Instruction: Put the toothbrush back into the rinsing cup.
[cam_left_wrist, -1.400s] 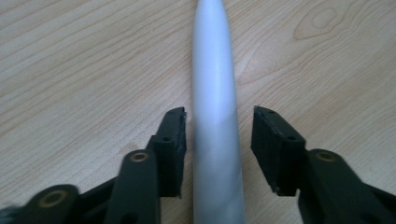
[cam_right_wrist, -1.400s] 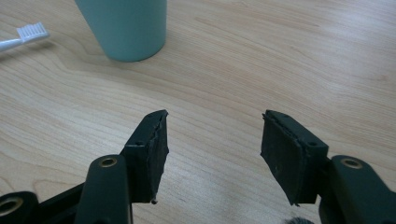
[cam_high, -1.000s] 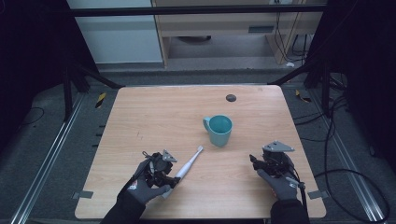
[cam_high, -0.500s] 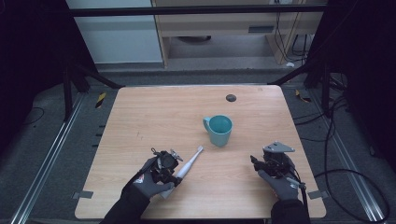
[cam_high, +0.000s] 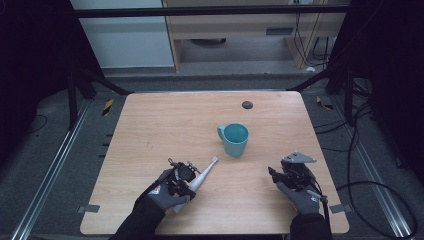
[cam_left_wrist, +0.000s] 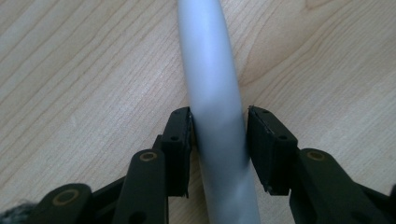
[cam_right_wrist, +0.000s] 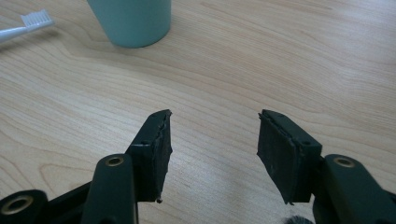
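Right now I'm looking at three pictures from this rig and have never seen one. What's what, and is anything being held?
No robot here: a person in gloves holds a two-jaw gripper in each hand at a wooden table. The wide picture comes from a fixed camera above the table. The other two come from cameras riding on each gripper, looking along its black jaws. On the table stand a teal mug and a small dark round object near the far edge. A white toothbrush lies on the wood, brush end toward the mug. The left gripper has its jaws on either side of the toothbrush handle, touching or nearly so. The right gripper is open over bare wood, holding nothing.
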